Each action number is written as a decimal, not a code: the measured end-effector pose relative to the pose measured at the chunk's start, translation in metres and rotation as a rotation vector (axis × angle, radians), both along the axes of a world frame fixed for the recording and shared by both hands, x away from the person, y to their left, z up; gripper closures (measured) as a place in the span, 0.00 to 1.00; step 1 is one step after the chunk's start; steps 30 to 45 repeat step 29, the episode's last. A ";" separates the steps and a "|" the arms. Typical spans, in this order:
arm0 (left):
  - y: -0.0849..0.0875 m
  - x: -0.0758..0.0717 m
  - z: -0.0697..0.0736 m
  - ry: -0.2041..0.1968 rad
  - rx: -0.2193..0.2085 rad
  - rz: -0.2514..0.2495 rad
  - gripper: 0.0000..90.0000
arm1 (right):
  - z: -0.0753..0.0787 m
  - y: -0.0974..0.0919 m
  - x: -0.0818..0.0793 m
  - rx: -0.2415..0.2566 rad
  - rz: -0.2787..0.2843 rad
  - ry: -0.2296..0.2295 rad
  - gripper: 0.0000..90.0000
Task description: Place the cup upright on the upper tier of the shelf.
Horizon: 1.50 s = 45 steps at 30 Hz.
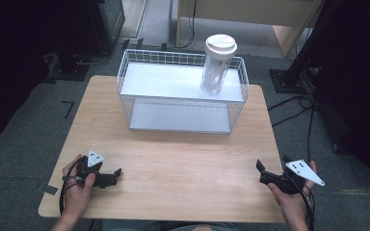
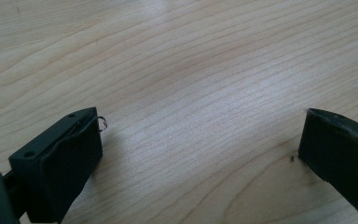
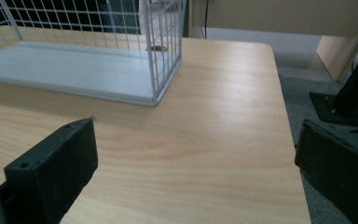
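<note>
A clear bottle with a pale lid is found standing upright on the upper shelf of a white wire rack, toward the right end of that shelf. The rack is set at the far middle of the worktop; its lower shelf is seen bare in the right gripper view.

The right gripper is held low at the near right corner of the worktop, well apart from the bottle. Its fingers are spread wide, and nothing is held between them. The left gripper is held at the near left, its fingers likewise wide apart and empty, with bare wood between them.

The step in hand is judged to be a reach for the bottle, and the right gripper is the better placed for it. It is advised that the approach be made from the near side, above the rack's front wire rim, and that the fingers be kept fully spread until the clear body is between them. The grip is best taken on the body below the lid, squarely, since a tall narrow vessel is judged liable to tip if nudged. A lift clear of the wire rim is called for before any withdrawal.
</note>
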<state>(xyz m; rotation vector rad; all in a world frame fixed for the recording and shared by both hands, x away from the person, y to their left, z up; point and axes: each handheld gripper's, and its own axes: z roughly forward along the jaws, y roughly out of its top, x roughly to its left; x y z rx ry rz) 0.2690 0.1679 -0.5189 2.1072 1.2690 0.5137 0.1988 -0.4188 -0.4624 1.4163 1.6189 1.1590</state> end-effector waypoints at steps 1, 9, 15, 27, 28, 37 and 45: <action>0.000 0.000 0.000 0.000 0.000 0.000 0.00 | -0.004 -0.002 -0.002 0.002 -0.006 0.010 0.00; 0.000 0.000 0.000 0.000 0.000 0.000 0.00 | -0.042 -0.016 -0.006 -0.021 -0.155 0.162 0.00; 0.000 0.000 0.000 0.000 0.001 0.000 0.00 | -0.059 -0.016 -0.004 -0.059 -0.167 0.282 0.00; 0.000 0.000 0.000 0.000 0.000 0.000 0.00 | -0.064 -0.011 0.000 -0.082 -0.100 0.399 0.00; 0.000 0.000 0.000 0.000 0.000 0.000 0.00 | -0.064 -0.011 0.000 -0.082 -0.100 0.399 0.00; 0.000 0.000 0.000 0.000 0.001 0.001 0.00 | -0.064 -0.011 0.000 -0.082 -0.100 0.400 0.00; 0.000 0.000 0.000 0.000 0.001 0.001 0.00 | -0.064 -0.011 0.000 -0.082 -0.100 0.400 0.00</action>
